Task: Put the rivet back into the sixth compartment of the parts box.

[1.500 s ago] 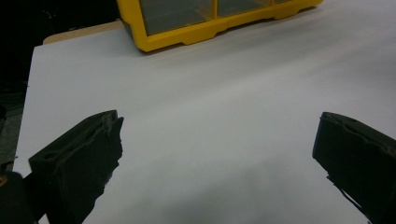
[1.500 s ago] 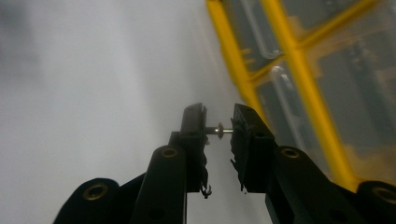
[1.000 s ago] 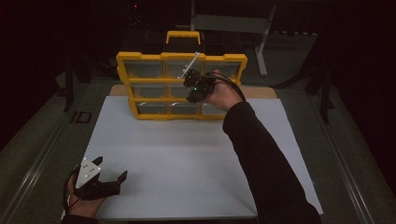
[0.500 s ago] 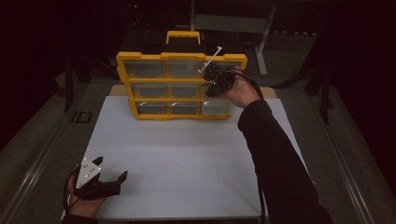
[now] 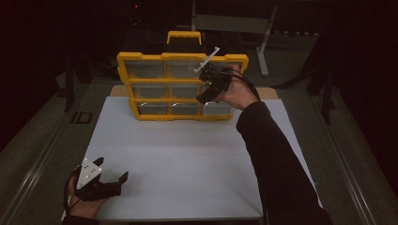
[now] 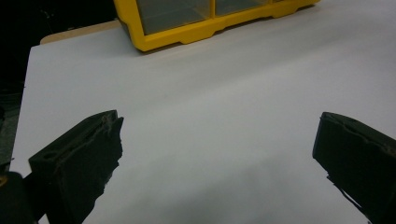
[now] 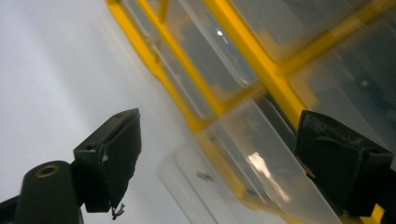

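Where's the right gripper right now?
In the high view, the right gripper is at the far right, up against the right-hand column of the yellow organizer, jaws open.

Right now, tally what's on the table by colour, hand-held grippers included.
Yellow: 1, the organizer case
Black: 2, the left hand-held gripper and the right hand-held gripper
White: 1, the mat
Total: 4
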A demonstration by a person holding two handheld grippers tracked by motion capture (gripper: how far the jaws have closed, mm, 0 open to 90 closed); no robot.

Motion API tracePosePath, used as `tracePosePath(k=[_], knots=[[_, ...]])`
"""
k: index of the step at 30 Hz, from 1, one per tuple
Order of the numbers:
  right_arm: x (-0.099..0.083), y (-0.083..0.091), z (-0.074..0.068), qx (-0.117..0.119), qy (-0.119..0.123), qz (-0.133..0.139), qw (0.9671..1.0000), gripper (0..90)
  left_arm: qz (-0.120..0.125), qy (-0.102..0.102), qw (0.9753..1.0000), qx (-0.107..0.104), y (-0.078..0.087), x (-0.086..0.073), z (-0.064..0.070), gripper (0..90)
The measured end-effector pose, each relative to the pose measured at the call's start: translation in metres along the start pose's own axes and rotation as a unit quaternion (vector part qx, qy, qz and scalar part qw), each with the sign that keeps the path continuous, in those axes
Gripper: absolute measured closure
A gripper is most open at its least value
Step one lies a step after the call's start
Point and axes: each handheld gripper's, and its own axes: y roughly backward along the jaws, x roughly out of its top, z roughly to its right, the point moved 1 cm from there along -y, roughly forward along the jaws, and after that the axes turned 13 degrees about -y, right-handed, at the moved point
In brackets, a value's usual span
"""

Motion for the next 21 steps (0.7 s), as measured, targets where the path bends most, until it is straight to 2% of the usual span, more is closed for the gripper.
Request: tracePosePath(k=[3,4,5,7,8,11,13,15,16,21], knots=[[0.003,-0.003,-0.007,0.010,0.009,0.005,0.9999,14.9,0.000,0.000,1.0000,0.000,0.000,0.000,0.000,2.0],[0.007,-0.007,-0.017,0.022,0.016,0.011,0.9996,14.9,0.001,0.000,1.0000,0.000,0.000,0.000,0.000,2.0],[0.007,-0.007,-0.017,0.022,0.016,0.011,0.9996,14.9,0.001,0.000,1.0000,0.000,0.000,0.000,0.000,2.0],[0.011,-0.013,-0.031,0.042,0.030,0.015,0.9985,14.9,0.001,0.000,1.0000,0.000,0.001,0.000,0.000,2.0],[0.011,-0.013,-0.031,0.042,0.030,0.015,0.9985,14.9,0.001,0.000,1.0000,0.000,0.001,0.000,0.000,2.0],[0.010,-0.025,-0.054,0.057,0.055,0.010,0.9968,14.8,0.002,0.001,1.0000,0.001,0.001,0.000,-0.001,2.0],[0.008,-0.031,-0.064,0.066,0.063,0.010,0.9958,14.8,0.004,0.001,1.0000,0.002,0.001,0.000,-0.001,1.9],[0.007,-0.033,-0.067,0.068,0.067,0.008,0.9954,14.8,0.004,0.004,1.0000,0.003,0.001,0.000,-0.001,2.0],[0.003,-0.039,-0.076,0.075,0.074,0.004,0.9944,14.7,0.003,0.004,1.0000,0.003,0.001,0.000,-0.002,1.9],[-0.015,-0.052,-0.092,0.099,0.082,-0.003,0.9917,14.5,0.005,0.008,1.0000,0.003,0.002,0.000,-0.002,1.9]])
